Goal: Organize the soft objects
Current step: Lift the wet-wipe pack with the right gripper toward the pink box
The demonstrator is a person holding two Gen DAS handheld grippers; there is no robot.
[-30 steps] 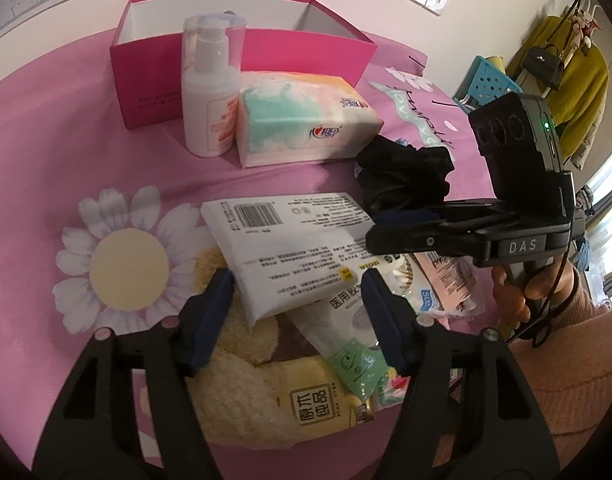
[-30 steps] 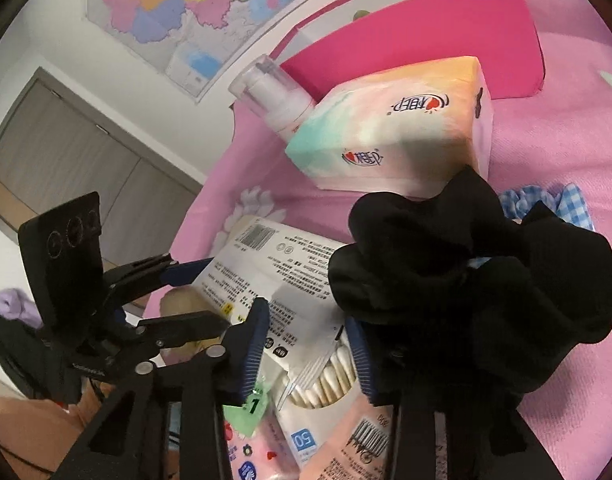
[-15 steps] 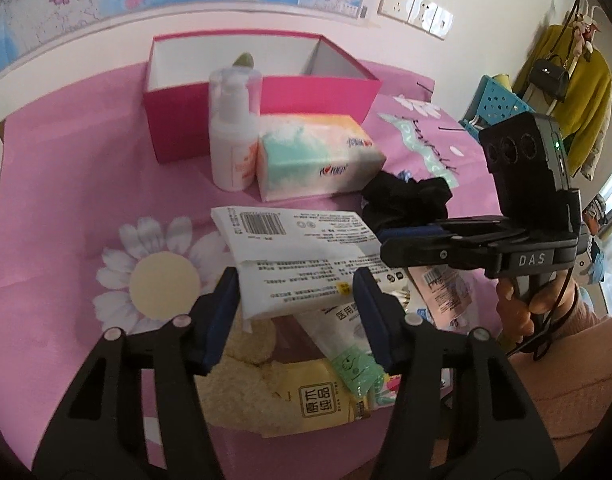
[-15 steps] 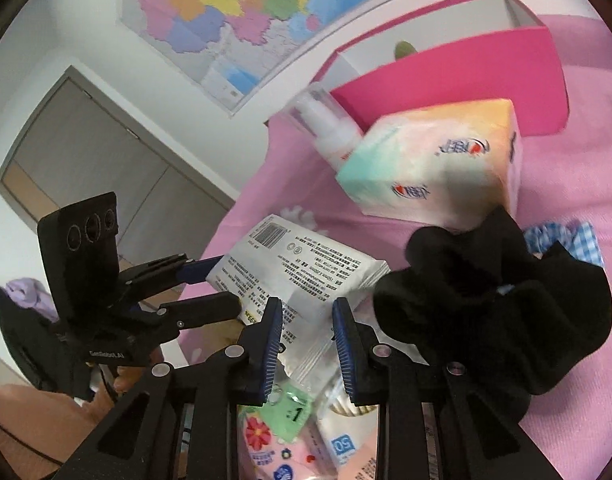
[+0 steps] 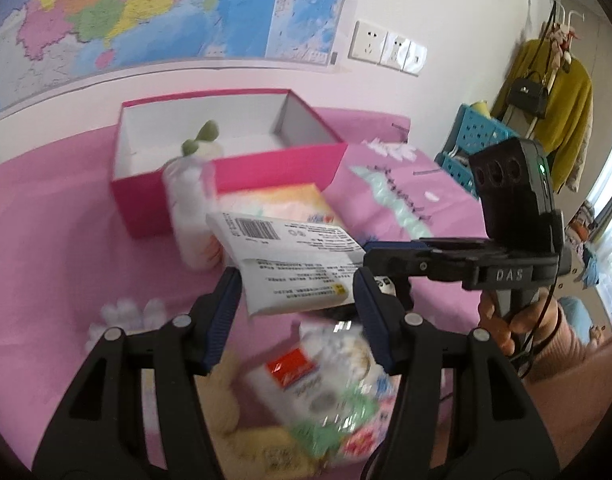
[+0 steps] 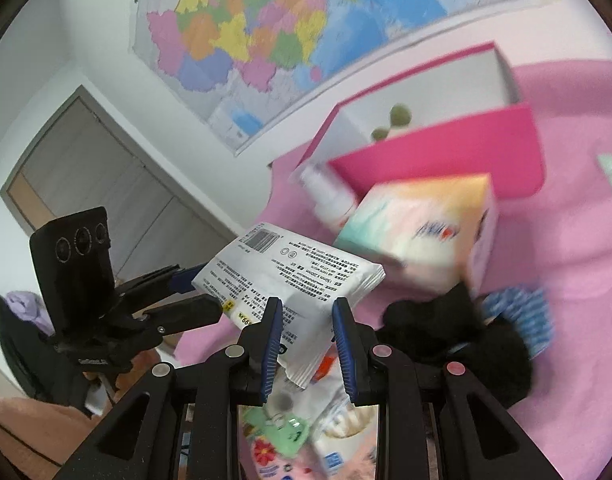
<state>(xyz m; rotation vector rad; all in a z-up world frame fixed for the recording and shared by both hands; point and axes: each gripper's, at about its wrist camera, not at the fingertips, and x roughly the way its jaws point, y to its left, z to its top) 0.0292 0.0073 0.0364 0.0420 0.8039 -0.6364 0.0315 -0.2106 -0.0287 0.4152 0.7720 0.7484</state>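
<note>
A pink floral cloth (image 5: 58, 240) covers the desk beneath a wall map (image 5: 146, 8) (colourful); both grippers' fingers (image 5: 226, 304) (image 6: 272, 332) clamp the white flat wipes pack (image 5: 290, 264).

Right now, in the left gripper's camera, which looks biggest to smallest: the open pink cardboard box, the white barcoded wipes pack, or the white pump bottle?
1. Open pink cardboard box
2. White barcoded wipes pack, though it is nearer the camera, which flatters it
3. White pump bottle, blurred and partly hidden
</note>
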